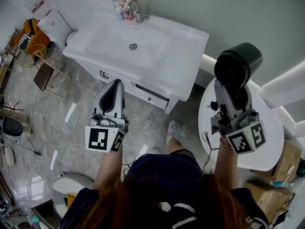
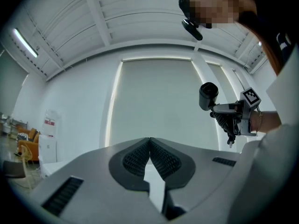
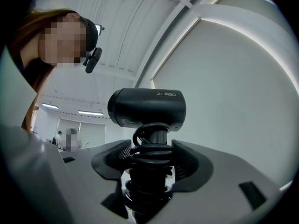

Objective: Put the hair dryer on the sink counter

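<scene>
Right gripper (image 1: 231,88) is clamped on the hair dryer (image 1: 238,62): in the right gripper view its jaws stand wide, their ribbed pads (image 3: 186,161) pressed on either side of the handle, which is wrapped in loops of its own cord. The dryer (image 3: 147,107) is black, with a short, stubby barrel set crosswise on top of the handle and small pale print on its side. It stands upright above the jaws, barrel uppermost. A loose bit of cord (image 1: 206,142) hangs below the gripper.

In the head view the dryer is held in the air to the right of the sink counter (image 1: 178,61), well apart from it and over the near edge of a round white table (image 1: 271,144).

Left gripper (image 1: 114,86) is closed with nothing in it; the left gripper view shows its two pads (image 2: 135,157) meeting at the tips (image 2: 150,141). It hangs over the floor just before the counter's front edge. That view also catches the dryer (image 2: 208,95) off to the right.

Counted: two grippers, one dryer, one white sink counter with one basin and one faucet (image 1: 136,11), and one round table. A few small bottles (image 1: 122,9) stand beside the faucet, too small to count.
</scene>
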`<state>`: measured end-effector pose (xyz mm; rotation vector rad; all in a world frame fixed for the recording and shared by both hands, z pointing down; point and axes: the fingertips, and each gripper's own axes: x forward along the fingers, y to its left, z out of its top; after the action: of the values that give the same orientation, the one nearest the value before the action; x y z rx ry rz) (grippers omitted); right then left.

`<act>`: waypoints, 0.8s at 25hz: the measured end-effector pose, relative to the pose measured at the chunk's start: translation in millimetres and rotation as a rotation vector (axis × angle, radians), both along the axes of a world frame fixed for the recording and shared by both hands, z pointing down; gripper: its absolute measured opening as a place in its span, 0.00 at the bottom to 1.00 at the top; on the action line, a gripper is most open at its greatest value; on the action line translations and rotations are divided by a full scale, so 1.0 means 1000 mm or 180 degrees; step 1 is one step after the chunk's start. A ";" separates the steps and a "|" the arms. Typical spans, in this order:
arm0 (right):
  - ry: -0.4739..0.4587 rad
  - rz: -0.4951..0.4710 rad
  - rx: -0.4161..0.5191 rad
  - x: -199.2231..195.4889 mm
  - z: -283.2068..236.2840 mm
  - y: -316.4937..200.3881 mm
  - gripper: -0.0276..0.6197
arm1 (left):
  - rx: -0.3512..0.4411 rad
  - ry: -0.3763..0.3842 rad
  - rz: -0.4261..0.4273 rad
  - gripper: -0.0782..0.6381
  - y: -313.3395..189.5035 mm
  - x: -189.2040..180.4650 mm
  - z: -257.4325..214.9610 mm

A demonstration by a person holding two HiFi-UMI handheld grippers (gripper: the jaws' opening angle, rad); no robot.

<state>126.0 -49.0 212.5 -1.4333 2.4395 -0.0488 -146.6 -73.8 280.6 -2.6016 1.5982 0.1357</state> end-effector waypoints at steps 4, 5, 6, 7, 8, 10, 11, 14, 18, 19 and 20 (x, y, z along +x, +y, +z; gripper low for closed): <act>0.0005 -0.0158 0.0015 0.020 -0.012 -0.065 0.48 | 0.0037 0.0040 -0.0149 0.13 -0.053 0.019 -0.011; 0.0014 -0.0194 0.0021 0.026 -0.014 -0.079 0.48 | 0.0049 0.0041 -0.0189 0.13 -0.064 0.025 -0.014; 0.0019 -0.0227 0.0028 0.032 -0.015 -0.092 0.48 | 0.0059 0.0039 -0.0221 0.13 -0.073 0.031 -0.016; 0.0021 -0.0259 0.0032 0.037 -0.016 -0.103 0.48 | 0.0067 0.0038 -0.0250 0.13 -0.082 0.037 -0.017; 0.0024 -0.0294 0.0029 0.043 -0.016 -0.114 0.48 | 0.0072 0.0040 -0.0282 0.13 -0.091 0.043 -0.017; 0.0035 -0.0365 -0.0002 0.051 -0.015 -0.135 0.48 | 0.0075 0.0054 -0.0352 0.14 -0.104 0.052 -0.020; 0.0041 -0.0396 -0.0023 0.055 -0.015 -0.146 0.48 | 0.0076 0.0061 -0.0381 0.13 -0.111 0.056 -0.022; 0.0047 -0.0460 -0.0063 0.064 -0.014 -0.171 0.48 | 0.0058 0.0053 -0.0439 0.13 -0.126 0.067 -0.025; 0.0007 -0.0486 -0.0157 0.070 0.002 -0.200 0.48 | 0.0008 0.0010 -0.0466 0.13 -0.150 0.075 -0.017; 0.0004 -0.0487 -0.0192 0.070 0.009 -0.206 0.48 | -0.0004 0.0005 -0.0458 0.13 -0.157 0.076 -0.013; 0.0007 -0.0484 -0.0228 0.070 0.015 -0.212 0.48 | -0.0018 0.0001 -0.0442 0.13 -0.164 0.077 -0.010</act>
<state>196.0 -261.4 227.1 -1.2737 2.5681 -0.1702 -69.1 -238.0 271.0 -2.4840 1.7747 0.1223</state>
